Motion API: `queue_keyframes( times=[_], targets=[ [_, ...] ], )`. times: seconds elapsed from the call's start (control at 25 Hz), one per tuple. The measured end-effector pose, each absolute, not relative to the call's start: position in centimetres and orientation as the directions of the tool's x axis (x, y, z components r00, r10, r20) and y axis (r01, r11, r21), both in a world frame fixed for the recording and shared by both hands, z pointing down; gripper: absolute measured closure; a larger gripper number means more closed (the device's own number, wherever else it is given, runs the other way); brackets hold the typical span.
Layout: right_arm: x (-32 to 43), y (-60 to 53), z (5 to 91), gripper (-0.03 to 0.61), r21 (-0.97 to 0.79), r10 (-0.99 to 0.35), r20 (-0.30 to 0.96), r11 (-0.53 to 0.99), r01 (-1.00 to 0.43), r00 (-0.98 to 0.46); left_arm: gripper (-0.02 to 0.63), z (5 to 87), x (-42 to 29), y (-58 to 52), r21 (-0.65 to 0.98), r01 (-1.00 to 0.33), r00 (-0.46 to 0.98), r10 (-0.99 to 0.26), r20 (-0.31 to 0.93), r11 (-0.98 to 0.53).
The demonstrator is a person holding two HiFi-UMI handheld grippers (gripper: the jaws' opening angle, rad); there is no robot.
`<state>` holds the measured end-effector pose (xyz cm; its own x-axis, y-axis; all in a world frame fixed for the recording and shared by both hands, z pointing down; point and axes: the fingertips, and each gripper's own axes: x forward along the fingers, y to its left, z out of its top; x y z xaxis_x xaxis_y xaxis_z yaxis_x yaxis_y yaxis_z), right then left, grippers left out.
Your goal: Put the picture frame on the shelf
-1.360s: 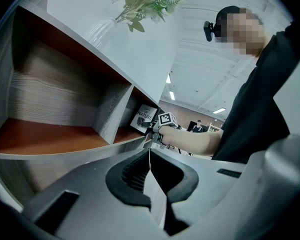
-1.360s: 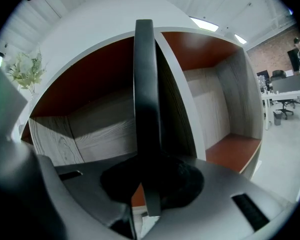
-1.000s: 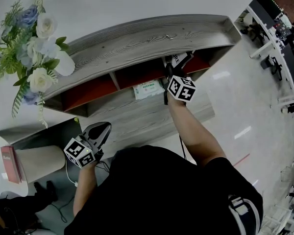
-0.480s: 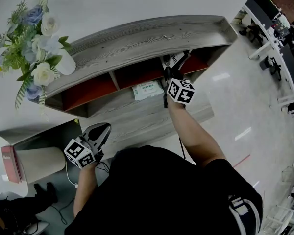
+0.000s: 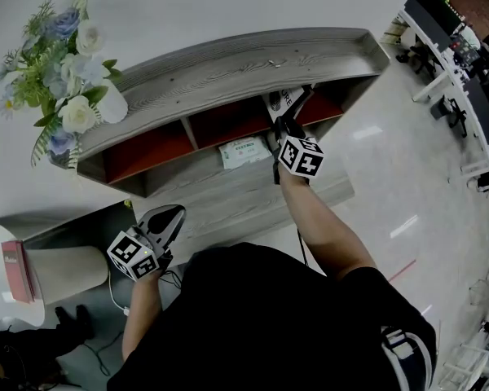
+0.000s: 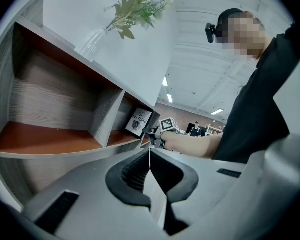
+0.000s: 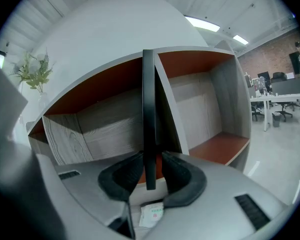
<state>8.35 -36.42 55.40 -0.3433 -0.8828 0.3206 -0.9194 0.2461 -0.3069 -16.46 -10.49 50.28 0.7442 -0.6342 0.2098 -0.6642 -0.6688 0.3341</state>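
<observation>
Well, from my head camera, my right tool [image 5: 286,125] reached to the shelf [image 5: 228,68] and gripped the frame [image 5: 282,100] at the mouth of the right red-floored compartment. A white packet [image 5: 244,150] lay on the lower board, just left of that tool. My left tool [image 5: 168,217] hung low, well apart from the shelf. Flowers [image 5: 69,72] stood on the shelf's top at its left end.

From the left tool's camera, the left tool [image 6: 149,154] had its jaws pressed together with nothing between them. Beyond it the frame [image 6: 139,122] stood nearly upright in the far compartment, past the divider, its printed face towards me. The right tool [image 6: 152,133] was at its lower edge. Whether the frame rested on the compartment floor I couldn't tell.

From the right tool's camera, the right tool [image 7: 149,170] pinched the frame [image 7: 148,114] edge-on. It was a dark upright strip between the jaws, lined up with the divider. The packet [image 7: 151,215] showed below the jaws.
</observation>
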Motion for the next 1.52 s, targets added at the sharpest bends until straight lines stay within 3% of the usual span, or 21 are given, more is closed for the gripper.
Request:
queue_keyframes(
  times=[0.92,1.2,1.52],
  targets=[
    [10.1,-32.5,55.0,0.473,-0.231,-0.879,0.324,0.285,-0.930,-0.350,0.594,49.4,-14.8,-9.2,0.317,-0.650,0.757,-0.624,0.194,-0.691],
    [10.6,-31.2,54.5,0.528,-0.185,-0.871,0.328,0.321,-0.929,-0.367,0.594,48.9,-13.4,-9.2,0.323,-0.640,0.766,-0.612,0.198,-0.697],
    [11.5,-29.1,54.3,0.541,-0.161,-0.862,0.332,0.350,-0.923,-0.384,0.594,48.4,-11.5,-8.5,0.311,-0.624,0.780,-0.596,0.192,-0.717]
  ],
)
